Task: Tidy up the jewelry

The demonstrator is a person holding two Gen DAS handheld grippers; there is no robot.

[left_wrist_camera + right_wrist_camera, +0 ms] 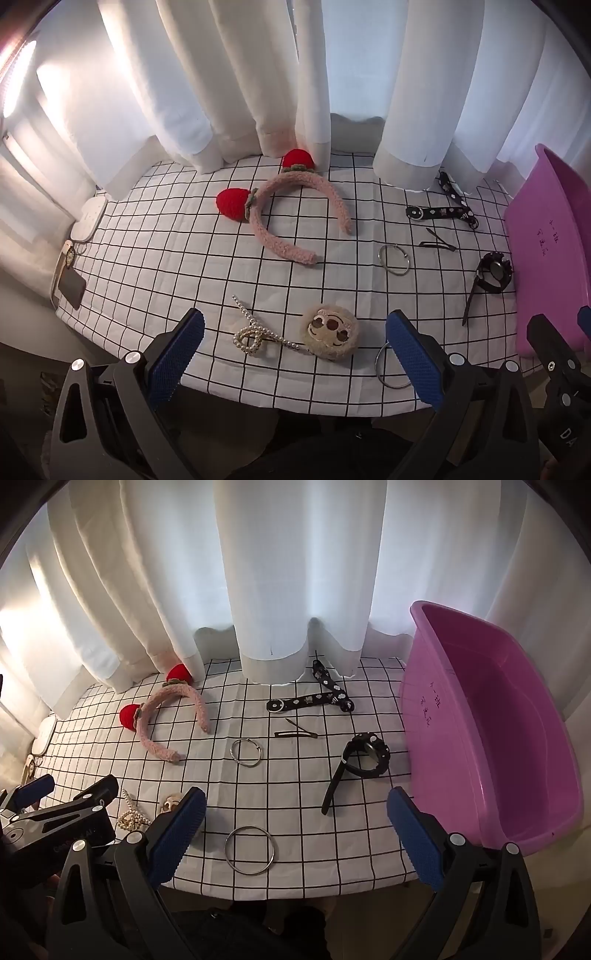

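Observation:
Jewelry lies spread on a checked tablecloth [184,258]. A pink headband [295,206] with red strawberries lies at the back. A pearl clip [255,334] and a plush sloth clip [329,330] lie between the open jaws of my left gripper [295,354]. My right gripper [295,834] is open and empty above the table's front edge, with a large metal ring [250,850] between its fingers. A small ring [246,752], a hairpin [297,733], a black studded strap [317,696] and a black watch [364,760] lie further back. A purple tub [491,731] stands at the right.
White curtains [295,572] hang along the table's far edge. A white case [90,218] and a small dark tag [72,286] sit at the table's left end. The left gripper also shows at the lower left of the right wrist view [66,801].

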